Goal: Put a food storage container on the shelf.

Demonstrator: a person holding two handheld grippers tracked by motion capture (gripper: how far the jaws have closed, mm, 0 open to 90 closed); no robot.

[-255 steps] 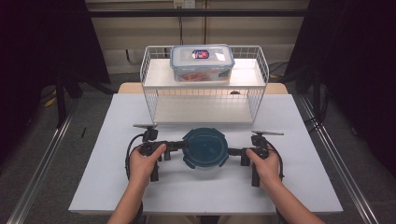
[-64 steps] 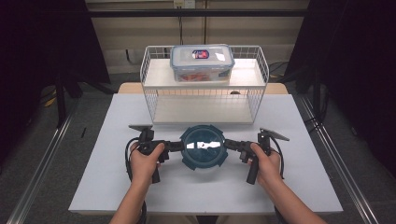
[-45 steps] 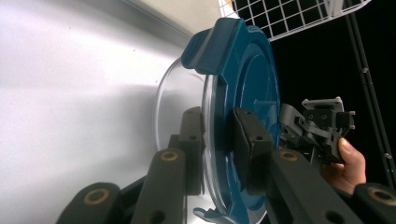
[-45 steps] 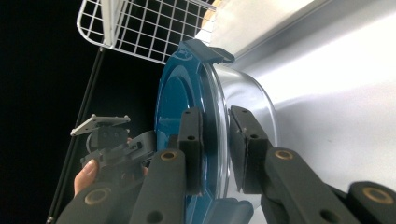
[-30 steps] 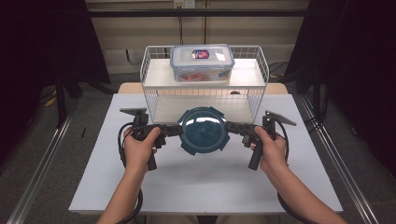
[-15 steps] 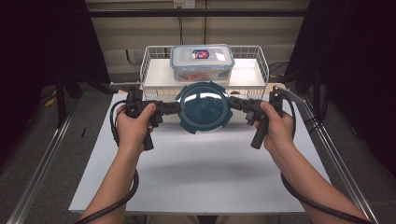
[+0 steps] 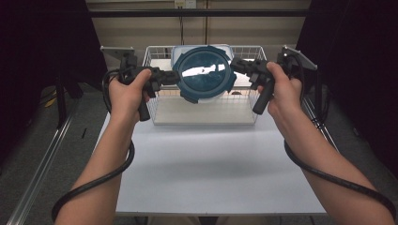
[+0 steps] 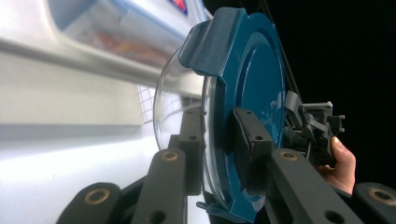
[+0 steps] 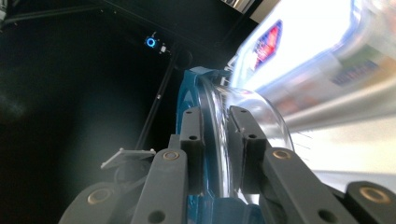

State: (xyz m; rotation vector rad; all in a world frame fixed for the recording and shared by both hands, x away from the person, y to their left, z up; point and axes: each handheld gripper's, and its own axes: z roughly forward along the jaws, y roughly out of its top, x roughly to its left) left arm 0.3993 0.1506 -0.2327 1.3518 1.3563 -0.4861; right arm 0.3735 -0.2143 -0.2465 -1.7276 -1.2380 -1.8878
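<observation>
You have the round container, a clear bowl with a dark blue clip lid, held up in the air between both grippers, well above the white table and in front of the wire basket that stands along the table's far edge. Your left gripper is clenched on the container's left rim; in the left gripper view its pads press on both sides of the lid's edge. Your right gripper clamps the opposite rim, with one pad on the blue lid and the other on the clear bowl in the right gripper view. The container is tipped so that its lid faces you. A rectangular box with a blue-trimmed lid sits on top of the basket just behind it.
</observation>
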